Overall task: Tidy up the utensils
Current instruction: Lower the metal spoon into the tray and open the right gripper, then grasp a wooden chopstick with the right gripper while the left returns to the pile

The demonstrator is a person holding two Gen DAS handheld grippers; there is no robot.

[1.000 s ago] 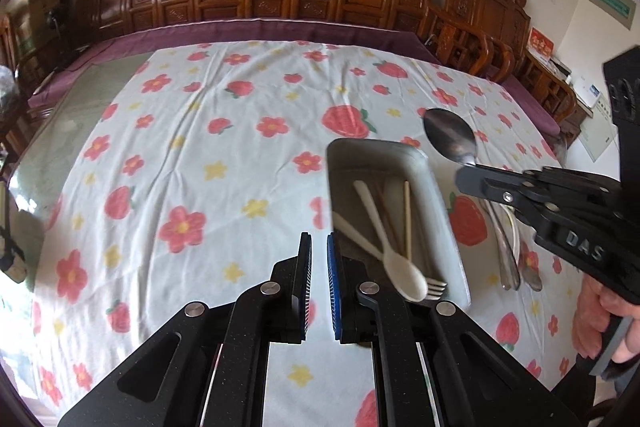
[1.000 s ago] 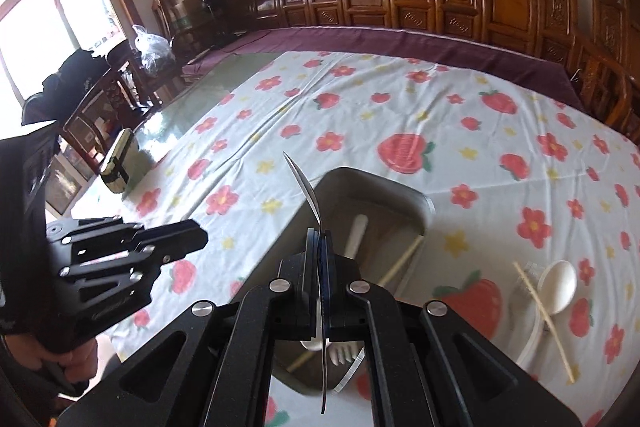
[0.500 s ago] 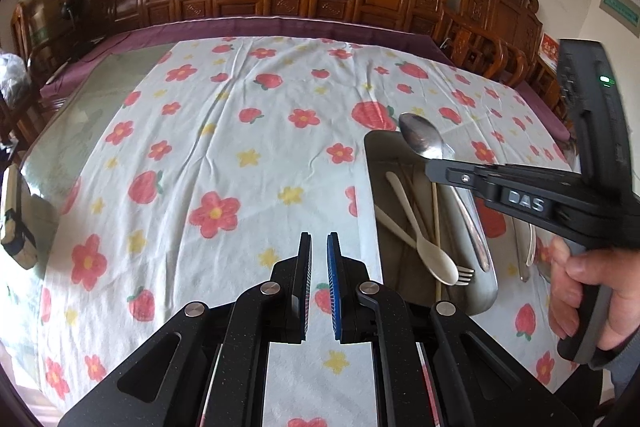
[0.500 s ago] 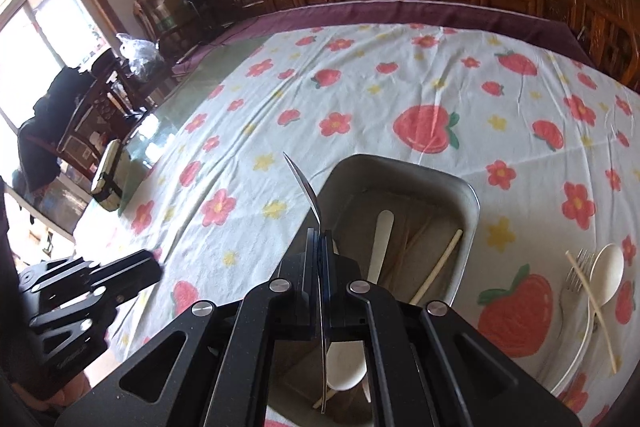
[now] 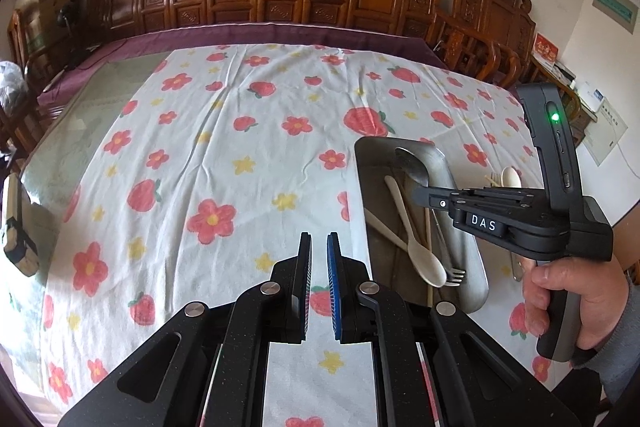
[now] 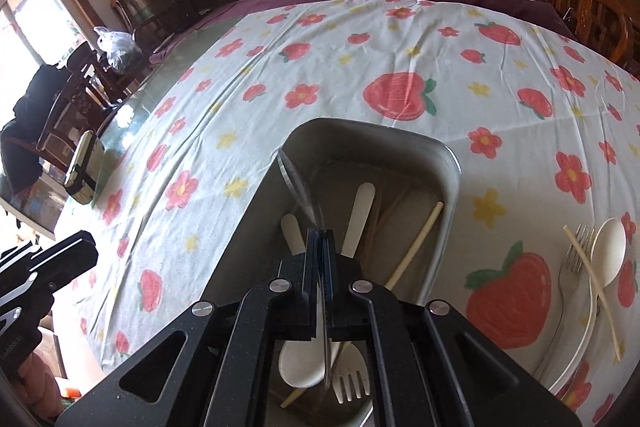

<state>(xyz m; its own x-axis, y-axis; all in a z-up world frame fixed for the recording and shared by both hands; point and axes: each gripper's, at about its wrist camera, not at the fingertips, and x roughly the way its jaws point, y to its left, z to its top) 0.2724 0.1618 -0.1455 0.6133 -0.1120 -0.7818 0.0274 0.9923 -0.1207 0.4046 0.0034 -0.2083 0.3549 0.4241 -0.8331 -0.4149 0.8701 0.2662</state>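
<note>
Black left tongs at six o'clock of the left wrist view: pinched to a narrow slit, empty, parked above the strawberry tablecloth, much as a second ago. Farther out toward three o'clock, right hand around the other handle.

Seen from the right wrist: right tongs at centre, lowered since a second ago from above the cloth to down inside the steel tray. Jaws just starting to part, with the thin handle of the metal spoon still between the pads and its bowl tilted up toward eleven o'clock over the tray's left wall. Underneath, at six o'clock, already lying in the tray: white plastic spoon, white fork, pale chopstick.

Judged as the release step: spoon carried in and about to drop among the sorted pieces. Farther off at four o'clock, outside the tray, plate still bearing a fork, a spoon and a chopstick, so sorting likely only partway done.
</note>
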